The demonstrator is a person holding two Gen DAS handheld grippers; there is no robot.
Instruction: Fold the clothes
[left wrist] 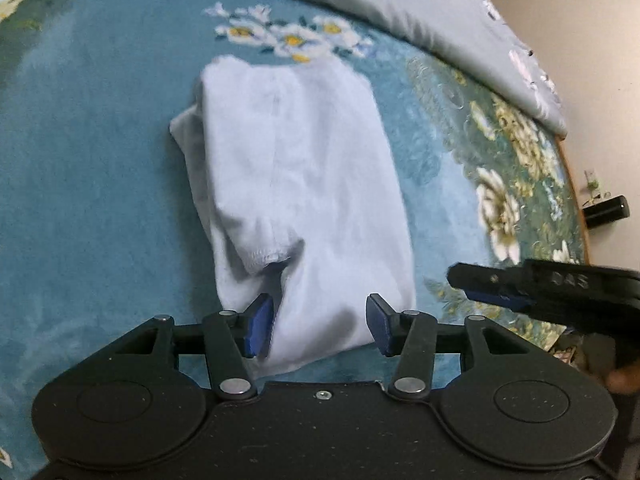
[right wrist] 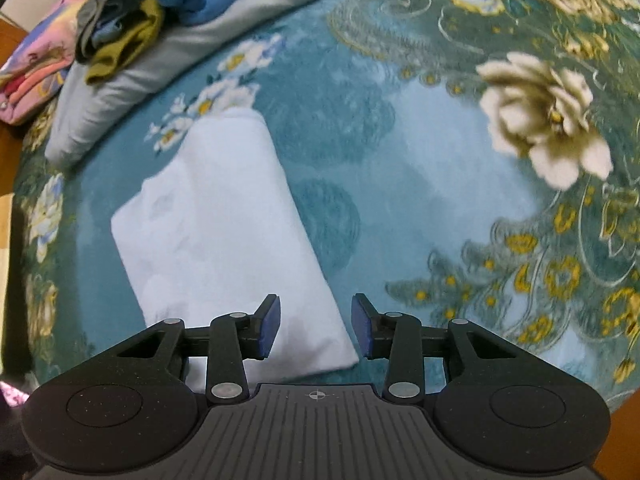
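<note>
While both wrist cameras looked steeply down on a teal floral blanket (left wrist: 92,152), a white garment (left wrist: 296,184) lay folded into a long rectangle on it, with one hemmed sleeve tucked across its near left part. The left gripper (left wrist: 320,326) hovered over the near end of that garment, its blue-padded jaws standing apart; cloth showed in the gap between them, but neither pad pressed on it, and nothing was held. In the left wrist view the right gripper (left wrist: 476,286) came in from the right edge, just beside the garment's near right corner, over the blanket's flowered border.

In the right wrist view the right gripper (right wrist: 316,328) likewise had its jaws parted and empty. The white garment (right wrist: 216,232) ran from upper left down toward it, and its near right corner lay in the gap between the pads, with the left pad above cloth and the right pad over bare blanket.

Well beyond the garment, a grey folded cover (right wrist: 132,76) carried a heap of blue, grey and olive clothes (right wrist: 160,4), next to pink patterned fabric (right wrist: 36,64).
</note>
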